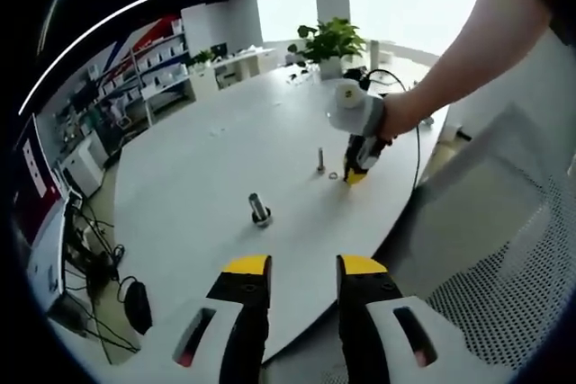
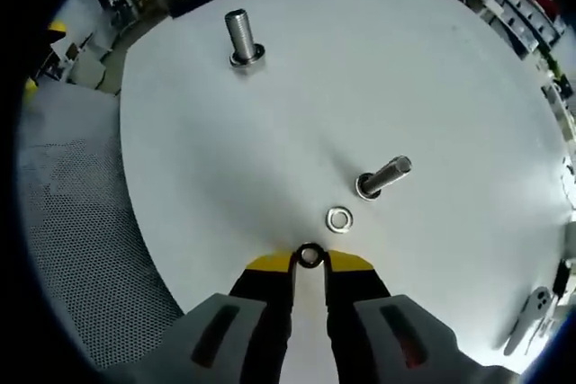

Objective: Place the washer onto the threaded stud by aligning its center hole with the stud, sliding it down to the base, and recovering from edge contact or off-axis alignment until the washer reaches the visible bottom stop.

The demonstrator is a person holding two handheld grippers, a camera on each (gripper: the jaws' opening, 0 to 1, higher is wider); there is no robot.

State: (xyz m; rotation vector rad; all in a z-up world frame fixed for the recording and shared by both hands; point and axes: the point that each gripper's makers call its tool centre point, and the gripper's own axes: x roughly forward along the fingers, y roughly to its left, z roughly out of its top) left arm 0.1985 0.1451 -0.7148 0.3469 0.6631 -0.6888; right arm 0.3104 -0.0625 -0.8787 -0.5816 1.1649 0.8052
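Right gripper (image 2: 310, 263) has its yellow-tipped jaws nearly pressed together, pinching a small washer (image 2: 310, 255) by its rim right at the tips, low over the white round table (image 2: 432, 69). Left gripper (image 1: 303, 269) hangs back off the table edge, jaws spread with a clear gap and nothing between them; in the left gripper view the right gripper (image 1: 356, 172) shows near the small stud (image 1: 320, 160), held by a person's hand (image 1: 396, 116). Second washer (image 2: 339, 218) lies flat on the table just beside the small stud's (image 2: 384, 176) base, between that stud and the held washer. Larger threaded stud (image 2: 242, 37) stands well apart, farther across the table, seemingly with a ring at its base. Held washer is not on any stud yet. Risks, as I judge them: grip is at the very tips on a thin rim, so the washer could pop out or rotate if it bumps the stud top. Hole looks small relative to the threads, so an off-axis approach would likely catch an edge and leave it cocked on the upper threads instead of sliding to the base. Loose washer sits in the approach path and could be nudged. Which stud is the target isn't certain; the near one looks likelier. Stud could tip if pushed sideways; whether it's fixed I can't tell.
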